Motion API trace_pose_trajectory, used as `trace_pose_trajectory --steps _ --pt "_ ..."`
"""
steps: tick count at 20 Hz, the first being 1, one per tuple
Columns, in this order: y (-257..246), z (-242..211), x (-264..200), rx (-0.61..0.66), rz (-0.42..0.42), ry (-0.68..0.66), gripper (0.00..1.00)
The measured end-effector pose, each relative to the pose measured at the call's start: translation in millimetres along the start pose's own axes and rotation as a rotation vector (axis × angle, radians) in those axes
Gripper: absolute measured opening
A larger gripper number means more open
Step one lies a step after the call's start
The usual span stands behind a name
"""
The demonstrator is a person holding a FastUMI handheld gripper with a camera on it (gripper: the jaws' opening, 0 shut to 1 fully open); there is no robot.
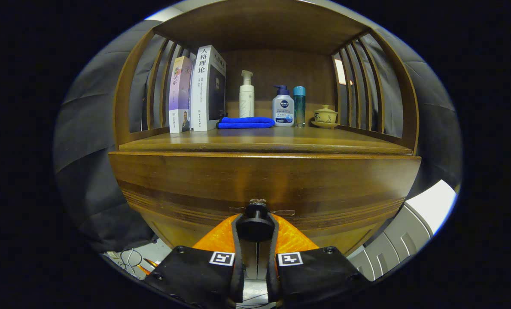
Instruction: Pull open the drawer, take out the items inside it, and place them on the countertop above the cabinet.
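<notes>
cabinet [264, 180]: dark brown wood, polished, grain showing, soft sheen
drawer knob [255, 223]: black, matt, held between both fingers
hand-held gripper [255, 229]: fingers orange and ribbed, with black matt pads
tabletop [281, 139]: glossy wood, reflecting light
cloth [245, 122]: blue fabric, soft and matt
books [197, 90]: glossy paper covers
pump bottles [283, 107]: smooth plastic
lidded cup [325, 115]: glazed ceramic

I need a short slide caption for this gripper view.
Hand-held gripper closed around the black drawer knob of a wooden cabinet, drawer still shut.
</notes>
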State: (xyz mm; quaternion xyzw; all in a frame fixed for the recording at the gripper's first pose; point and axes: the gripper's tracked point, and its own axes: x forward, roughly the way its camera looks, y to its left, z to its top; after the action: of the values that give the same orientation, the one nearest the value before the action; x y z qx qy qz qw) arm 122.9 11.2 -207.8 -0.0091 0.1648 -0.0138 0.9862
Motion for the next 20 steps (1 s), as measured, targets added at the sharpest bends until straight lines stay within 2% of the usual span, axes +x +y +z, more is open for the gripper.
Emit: trace_pose_trajectory --steps 11,20 --pt "0 -19 -56 0.019 -0.010 -0.008 0.23" --pt "1 -35 -96 -0.013 -0.021 -0.007 0.23"
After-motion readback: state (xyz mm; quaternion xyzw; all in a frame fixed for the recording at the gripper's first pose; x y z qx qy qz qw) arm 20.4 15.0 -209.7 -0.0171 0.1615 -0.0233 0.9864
